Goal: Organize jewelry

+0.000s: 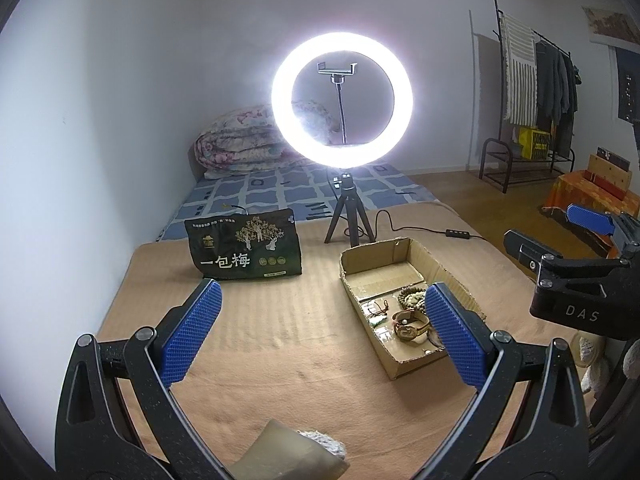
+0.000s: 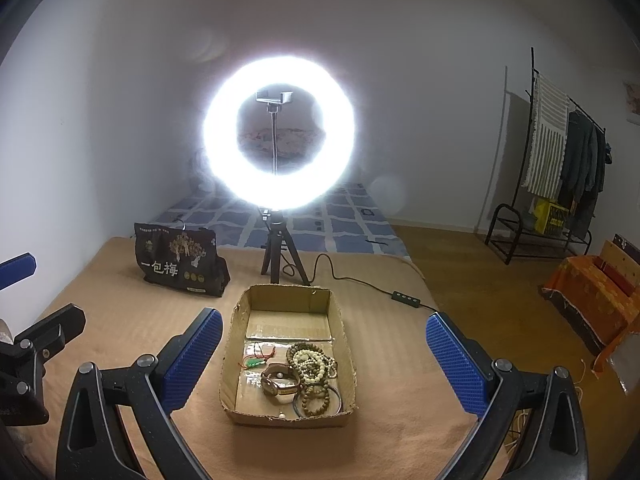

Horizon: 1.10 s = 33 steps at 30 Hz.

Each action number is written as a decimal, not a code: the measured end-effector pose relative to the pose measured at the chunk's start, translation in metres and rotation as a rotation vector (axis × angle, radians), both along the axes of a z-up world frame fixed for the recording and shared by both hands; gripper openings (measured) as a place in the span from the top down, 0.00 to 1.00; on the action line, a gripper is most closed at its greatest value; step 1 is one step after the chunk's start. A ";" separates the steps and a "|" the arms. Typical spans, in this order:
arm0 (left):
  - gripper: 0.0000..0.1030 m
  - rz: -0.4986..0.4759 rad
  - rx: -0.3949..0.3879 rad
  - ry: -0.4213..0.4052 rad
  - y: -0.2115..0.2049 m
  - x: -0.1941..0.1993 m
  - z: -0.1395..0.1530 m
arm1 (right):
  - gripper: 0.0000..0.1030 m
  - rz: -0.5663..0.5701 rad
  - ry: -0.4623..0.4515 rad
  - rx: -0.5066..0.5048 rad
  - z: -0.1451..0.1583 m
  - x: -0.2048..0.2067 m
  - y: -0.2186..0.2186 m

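A shallow cardboard box [image 2: 234,360] sits on the tan blanket; it also shows in the left wrist view [image 1: 372,256]. Inside lie a watch [image 2: 280,386], pale and brown bead bracelets [image 2: 310,362], a dark bangle [image 2: 320,402], a red cord with a green pendant [image 2: 256,360] and a small pearl [image 2: 282,415]. My right gripper [image 2: 324,344] is open and empty, raised just in front of the box. My left gripper [image 1: 322,314] is open and empty, to the left of the box; its right finger [image 1: 452,332] hides part of the jewelry.
A dark green snack bag [image 2: 180,262] stands at the back left. A lit ring light on a tripod [image 2: 280,256] stands behind the box, its cable and switch [image 2: 406,298] trailing right. Beyond are a mattress with a rolled quilt [image 1: 244,140] and a clothes rack [image 2: 560,168].
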<state>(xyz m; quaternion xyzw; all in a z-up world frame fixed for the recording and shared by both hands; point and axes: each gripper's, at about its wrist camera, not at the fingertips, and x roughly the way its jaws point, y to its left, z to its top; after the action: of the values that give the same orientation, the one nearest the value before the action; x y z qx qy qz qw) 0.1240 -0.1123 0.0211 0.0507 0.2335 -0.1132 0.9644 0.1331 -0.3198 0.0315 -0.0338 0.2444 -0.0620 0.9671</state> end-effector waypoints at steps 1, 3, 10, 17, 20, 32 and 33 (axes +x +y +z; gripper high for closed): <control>0.00 -0.001 0.001 0.001 0.000 0.000 0.000 | 0.00 0.000 0.000 0.000 0.000 0.000 0.000; 0.00 -0.001 0.001 0.001 0.000 0.000 0.000 | 0.00 0.001 0.000 0.000 0.000 0.000 0.000; 0.00 0.000 0.001 0.001 0.001 0.000 -0.001 | 0.00 -0.006 0.005 -0.002 -0.002 0.000 -0.002; 0.00 -0.001 0.006 0.001 0.001 0.000 -0.001 | 0.00 -0.007 0.007 -0.002 -0.002 0.000 -0.002; 0.00 -0.001 0.010 0.002 0.002 0.001 -0.002 | 0.00 -0.009 0.013 0.005 -0.003 0.001 -0.003; 0.00 0.002 0.019 0.002 0.005 0.002 -0.005 | 0.00 -0.014 0.025 0.004 -0.005 0.003 -0.004; 0.00 0.003 0.017 0.004 0.006 0.002 -0.005 | 0.00 -0.014 0.026 0.004 -0.006 0.003 -0.004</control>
<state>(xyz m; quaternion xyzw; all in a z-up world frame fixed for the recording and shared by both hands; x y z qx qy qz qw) 0.1262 -0.1063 0.0159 0.0583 0.2363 -0.1099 0.9637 0.1359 -0.3236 0.0259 -0.0308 0.2571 -0.0678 0.9635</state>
